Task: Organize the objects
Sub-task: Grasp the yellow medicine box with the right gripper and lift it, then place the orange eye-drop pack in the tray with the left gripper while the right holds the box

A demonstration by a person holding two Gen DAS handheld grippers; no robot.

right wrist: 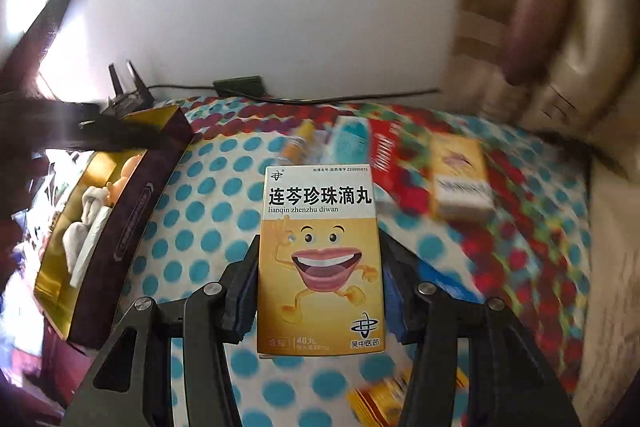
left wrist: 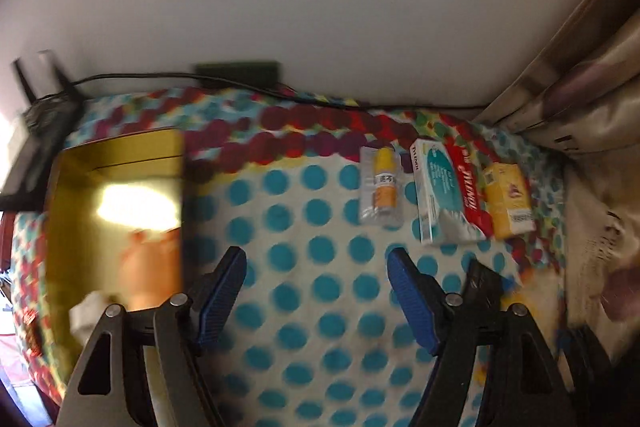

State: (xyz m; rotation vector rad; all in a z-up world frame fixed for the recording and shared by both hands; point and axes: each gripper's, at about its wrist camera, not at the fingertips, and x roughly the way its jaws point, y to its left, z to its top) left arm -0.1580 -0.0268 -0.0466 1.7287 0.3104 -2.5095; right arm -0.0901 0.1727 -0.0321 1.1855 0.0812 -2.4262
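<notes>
My right gripper (right wrist: 320,267) is shut on a yellow and white medicine box with a cartoon mouth (right wrist: 320,255), held upright above the dotted cloth. My left gripper (left wrist: 316,263) is open and empty over the cloth, just right of a gold-lined box (left wrist: 116,211). That box also shows in the right wrist view (right wrist: 120,211), with white and orange items inside. At the back of the cloth lie a small yellow bottle in a clear pack (left wrist: 380,187), a red and teal Tylenol box (left wrist: 448,191) and a yellow box (left wrist: 508,199); all three are blurred in the right wrist view.
A table under a cloth with blue dots (left wrist: 320,307) stands against a white wall. A black cable (left wrist: 360,103) and a dark adapter (left wrist: 236,71) lie along the back edge. A curtain (left wrist: 580,87) hangs at the right. Another yellow pack (right wrist: 384,395) lies under my right gripper.
</notes>
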